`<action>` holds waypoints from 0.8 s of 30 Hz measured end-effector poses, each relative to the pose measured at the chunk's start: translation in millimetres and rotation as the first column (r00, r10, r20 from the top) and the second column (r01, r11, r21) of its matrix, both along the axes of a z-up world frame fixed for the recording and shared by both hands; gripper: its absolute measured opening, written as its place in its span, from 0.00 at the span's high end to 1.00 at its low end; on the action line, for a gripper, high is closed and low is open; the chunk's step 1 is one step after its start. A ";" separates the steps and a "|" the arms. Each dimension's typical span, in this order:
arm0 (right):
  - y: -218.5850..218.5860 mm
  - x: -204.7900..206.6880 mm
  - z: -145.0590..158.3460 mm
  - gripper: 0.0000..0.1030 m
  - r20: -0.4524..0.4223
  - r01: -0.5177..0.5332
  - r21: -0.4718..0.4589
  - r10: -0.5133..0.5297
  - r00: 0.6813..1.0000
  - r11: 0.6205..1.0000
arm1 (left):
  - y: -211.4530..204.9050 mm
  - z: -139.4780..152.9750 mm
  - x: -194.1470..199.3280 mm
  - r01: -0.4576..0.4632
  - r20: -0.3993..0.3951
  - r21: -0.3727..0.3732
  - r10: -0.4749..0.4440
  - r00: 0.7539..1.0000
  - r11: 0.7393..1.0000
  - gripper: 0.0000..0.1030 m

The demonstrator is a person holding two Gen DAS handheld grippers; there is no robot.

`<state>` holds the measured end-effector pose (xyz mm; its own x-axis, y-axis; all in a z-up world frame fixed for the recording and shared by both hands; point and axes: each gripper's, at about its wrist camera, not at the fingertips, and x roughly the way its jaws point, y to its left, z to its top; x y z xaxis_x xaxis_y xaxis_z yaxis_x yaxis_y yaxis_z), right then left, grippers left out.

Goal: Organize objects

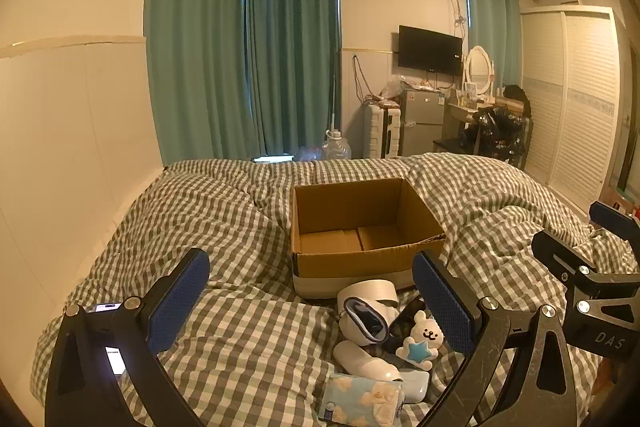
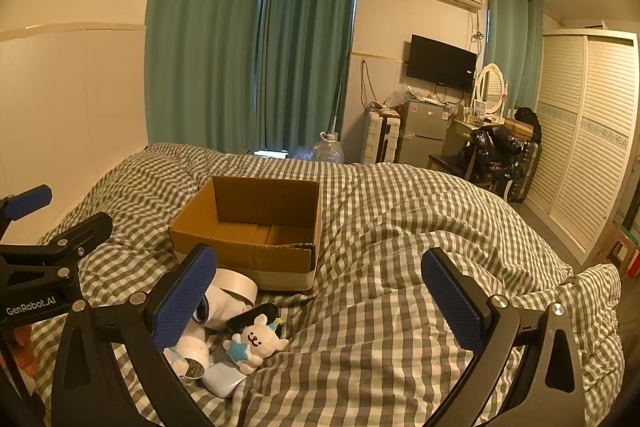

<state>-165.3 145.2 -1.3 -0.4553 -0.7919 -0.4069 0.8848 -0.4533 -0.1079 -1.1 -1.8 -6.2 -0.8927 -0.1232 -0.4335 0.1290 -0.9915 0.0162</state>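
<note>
Grey-and-white checked quilt (image 1: pixel 248 323), soft and rumpled, covers the bed that both my grippers hang over. Teal pleated curtains (image 1: pixel 244 59) fill the far wall at 12 o'clock.

Open brown corrugated cardboard box (image 1: pixel 360 227): rectangular, empty, with a pale band along its base, lying at 12 o'clock from the left gripper (image 1: pixel 316 303).

Pile just before the box, at 6 o'clock from it:
- white cylindrical roll of tape (image 1: pixel 370 291), touching the box front;
- white rounded plastic device with a dark blue opening (image 1: pixel 366 321);
- white bear figurine holding a blue star (image 1: pixel 422 343);
- pale blue floral soft tissue pack (image 1: pixel 362 403), cut off by the lower edge;
- black glossy item behind the bear, hard to identify.

Left wrist view alone shows a lit phone (image 1: pixel 112 359) at 8 o'clock, half hidden behind my left finger. Right wrist view puts the pile at 8 o'clock, partly hidden by the finger.

Left gripper: jaws wide apart, nothing between the blue textured pads. Right gripper (image 2: pixel 318 307): likewise spread wide, over bare quilt.
</note>
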 end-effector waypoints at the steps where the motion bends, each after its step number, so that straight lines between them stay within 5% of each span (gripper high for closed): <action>1: 0.1 0.1 -0.6 0.00 -0.001 -0.001 0.000 0.001 1.000 1.000 | -0.3 -0.1 0.0 -0.002 0.001 0.001 0.002 1.000 1.000 0.00; 24: 0.7 4.6 -4.2 0.00 -0.013 -0.027 0.003 0.027 1.000 1.000 | 0.3 -4.9 -3.3 -0.017 0.033 0.006 0.017 0.999 1.000 0.00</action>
